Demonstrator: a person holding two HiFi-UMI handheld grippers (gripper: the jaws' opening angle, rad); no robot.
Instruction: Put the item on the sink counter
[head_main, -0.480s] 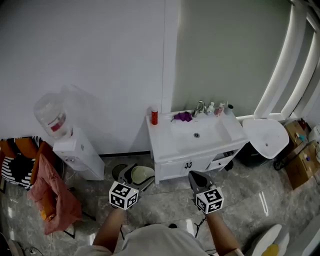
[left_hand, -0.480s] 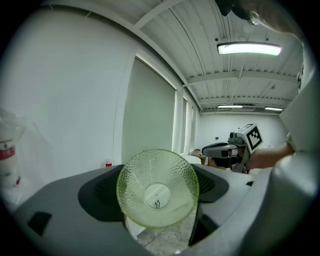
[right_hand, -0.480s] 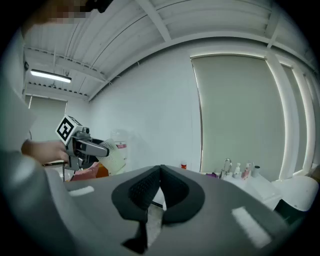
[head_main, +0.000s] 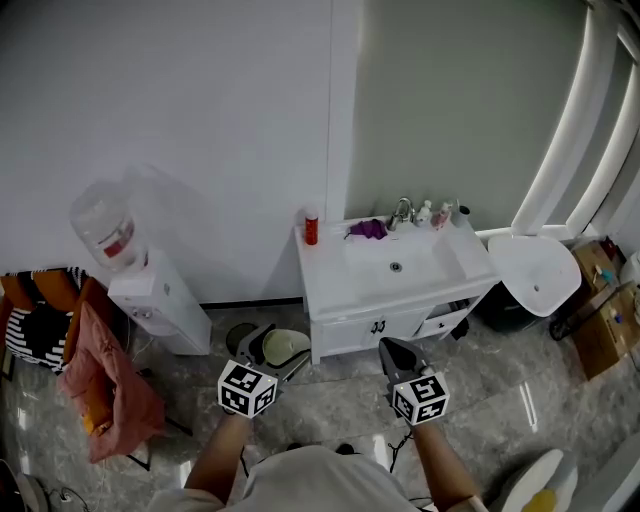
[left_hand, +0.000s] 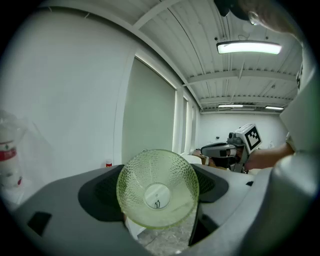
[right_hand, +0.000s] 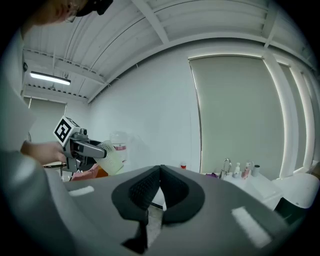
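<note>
White wall (head_main: 200, 100) at back, grey-green blind (head_main: 450, 100) to its rt, lit vertical strips (head_main: 572, 130) beyond. Floor (head_main: 330, 415): glossy grey marble-look tile. Water dispenser (head_main: 160, 305) w/ bottle on top stands against wall, left of white sink worktop (head_main: 325, 275) w/ cabinet below. Round white seat (head_main: 535, 270) just rt of it; cardboard boxes (head_main: 605, 335) far rt. Ribbed white ceiling (left_hand: 200, 55), strip lamp (left_hand: 248, 47) on.

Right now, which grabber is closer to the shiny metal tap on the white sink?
Right. The right gripper is in line with the shiny metal tap, well short of it; the left gripper, holding a green glass bowl, is farther off to the left.
</note>
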